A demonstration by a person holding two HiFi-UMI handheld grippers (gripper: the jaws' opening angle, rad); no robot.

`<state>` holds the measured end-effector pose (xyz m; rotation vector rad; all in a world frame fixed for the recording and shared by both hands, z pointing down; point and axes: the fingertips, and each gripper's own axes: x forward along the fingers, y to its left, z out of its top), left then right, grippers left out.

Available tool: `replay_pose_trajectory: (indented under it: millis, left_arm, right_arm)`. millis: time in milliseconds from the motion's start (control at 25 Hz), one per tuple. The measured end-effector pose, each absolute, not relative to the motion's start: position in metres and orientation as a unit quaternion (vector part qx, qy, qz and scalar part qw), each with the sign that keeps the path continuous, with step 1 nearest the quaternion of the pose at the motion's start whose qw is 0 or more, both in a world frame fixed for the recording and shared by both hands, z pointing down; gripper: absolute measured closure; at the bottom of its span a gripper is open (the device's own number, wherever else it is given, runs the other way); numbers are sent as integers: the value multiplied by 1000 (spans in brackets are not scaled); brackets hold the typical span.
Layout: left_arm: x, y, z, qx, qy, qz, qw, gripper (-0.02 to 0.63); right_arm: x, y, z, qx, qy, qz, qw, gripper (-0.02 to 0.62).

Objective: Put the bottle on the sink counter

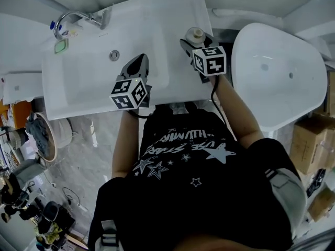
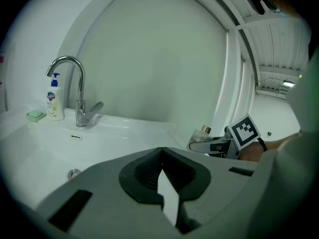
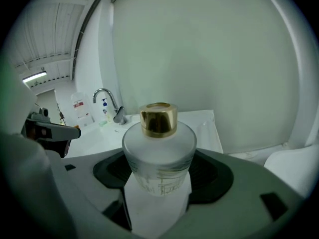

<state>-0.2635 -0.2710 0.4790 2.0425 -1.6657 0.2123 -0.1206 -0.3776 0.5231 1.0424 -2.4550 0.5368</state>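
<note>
A frosted glass bottle [image 3: 159, 148] with a gold cap stands upright between the jaws of my right gripper [image 3: 158, 183], which is shut on it. From the head view the bottle [image 1: 196, 34] and right gripper [image 1: 194, 42] are over the right strip of the white sink counter [image 1: 183, 14]; whether the bottle's base touches it is hidden. My left gripper [image 1: 137, 67] hangs over the front of the basin, shut and holding nothing. In the left gripper view its jaws [image 2: 160, 156] meet at the tips, with the bottle's cap [image 2: 205, 130] and right gripper [image 2: 219, 144] off to the right.
A chrome faucet [image 1: 70, 19], a soap dispenser [image 2: 55, 101] and a green soap bar [image 1: 62, 46] sit at the sink's back left. The drain [image 1: 114, 55] lies mid-basin. A white bathtub [image 1: 277, 72] stands right of the sink, cardboard boxes [image 1: 309, 140] beyond, a basket [image 1: 44, 135] at left.
</note>
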Motion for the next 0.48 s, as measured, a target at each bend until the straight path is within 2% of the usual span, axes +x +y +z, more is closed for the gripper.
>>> replay_pose_trajectory:
  millis: [480]
  left_arm:
    - [-303, -313, 493, 786, -556, 92, 253, 598]
  right_arm:
    - [-128, -414, 548, 472, -830, 198, 221, 277]
